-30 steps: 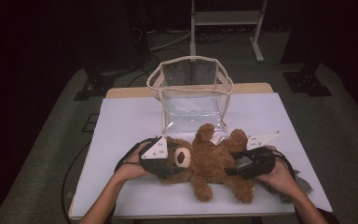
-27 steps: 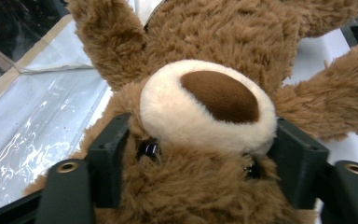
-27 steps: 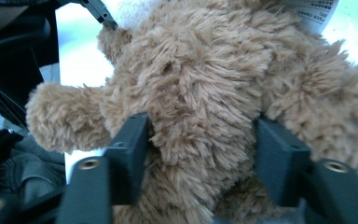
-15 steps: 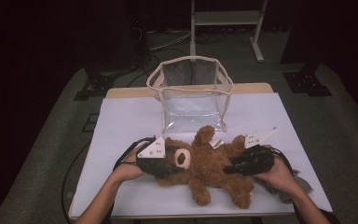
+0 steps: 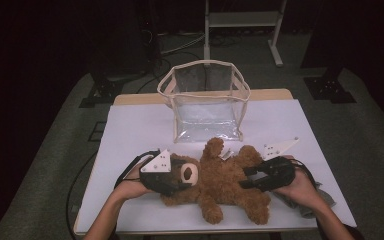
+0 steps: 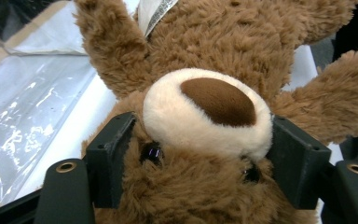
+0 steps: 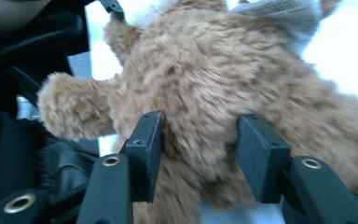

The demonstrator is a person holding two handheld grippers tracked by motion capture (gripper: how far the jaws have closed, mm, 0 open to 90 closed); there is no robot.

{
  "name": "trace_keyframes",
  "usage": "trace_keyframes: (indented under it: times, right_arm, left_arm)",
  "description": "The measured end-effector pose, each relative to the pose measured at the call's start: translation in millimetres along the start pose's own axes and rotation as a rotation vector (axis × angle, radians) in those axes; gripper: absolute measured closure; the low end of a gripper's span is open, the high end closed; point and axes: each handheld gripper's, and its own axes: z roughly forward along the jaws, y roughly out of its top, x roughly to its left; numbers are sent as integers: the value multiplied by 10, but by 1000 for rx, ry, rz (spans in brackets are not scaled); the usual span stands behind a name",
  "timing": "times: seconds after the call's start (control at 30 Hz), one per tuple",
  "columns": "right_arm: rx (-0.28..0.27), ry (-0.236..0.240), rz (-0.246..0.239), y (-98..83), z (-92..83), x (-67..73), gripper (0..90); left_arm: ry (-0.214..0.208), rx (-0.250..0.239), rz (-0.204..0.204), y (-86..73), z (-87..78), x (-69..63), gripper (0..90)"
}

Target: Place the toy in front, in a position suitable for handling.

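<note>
Both of your grippers barely shifted across the last second, and the fuzzy brown plush teddy bear (image 5: 220, 182) lay where it had lain, on its back across the white table sheet (image 5: 135, 130). Only the jaws had been working. Your left gripper (image 6: 200, 154) had just been reopening a little, with the bear's head between its jaws; in the left gripper view the pads pressed the fur on either side of the cream muzzle, so you held the head. Your right gripper (image 7: 200, 154) had likewise just been opening, with a thick fold of the bear's lower body between its jaws; the fur bulged against both pads, so I judged that you still had a loose hold there.

You had the bear's long axis running across the table, head toward your left hand (image 5: 127, 187) and legs toward your right hand (image 5: 302, 187). The clear plastic tote bag with cream trim (image 5: 205, 102) stood upright just beyond the bear, its mouth open upward, nearly touching the raised paw. That was the relation your next move probably turned on: the bear had to rise and travel away from you, over the near rim. You had bare sheet on both sides of the bag, but the table's near edge ran close under the bear's feet.
</note>
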Motion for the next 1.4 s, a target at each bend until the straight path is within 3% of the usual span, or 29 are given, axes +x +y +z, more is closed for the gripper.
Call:
trace_keyframes:
  times: [0.17, 0.3, 0.4, 0.57, 0.7, 0.77, 0.87, 0.97, 1.07, 1.2, 1.27, 1.4]
  right_arm:
    - [-13, -135, 26, -156, -341, -61, 436]
    - [-25, -272, 97, -428, -627, -179, 407]
    - [5, -359, 151, -651, -742, -284, 393]
    - [50, -401, 201, -924, -743, -402, 439]
    - [93, -410, 217, -1061, -598, -449, 553]
    - [78, -427, 204, -1094, -569, -446, 633]
    - [86, -417, 240, -1079, -605, -465, 751]
    - [74, -379, 266, -1048, -628, -465, 770]
    - [13, -317, 256, -933, -682, -409, 771]
    - [-43, -232, 174, -586, -715, -221, 771]
    - [-57, -189, 106, -337, -679, -88, 770]
    - [-46, -123, -16, 89, -506, 139, 770]
  left_arm:
    - [20, 9, 26, -12, -8, -38, 272]
    - [30, 14, 36, -9, 3, -57, 252]
    - [30, 17, 31, -1, 4, -47, 244]
    - [32, 11, 21, -7, 12, -40, 234]
    - [32, 5, 9, -19, 13, -34, 236]
    - [32, 4, 4, -22, 14, -35, 236]
    - [35, 5, -3, -21, 23, -32, 235]
    - [35, 5, -10, -23, 32, -30, 236]
    - [36, 7, -13, -17, 45, -20, 236]
    - [42, 19, -18, 21, 79, -9, 239]
    - [44, 26, -15, 38, 94, -14, 241]
    - [53, 40, -2, 68, 118, -34, 243]
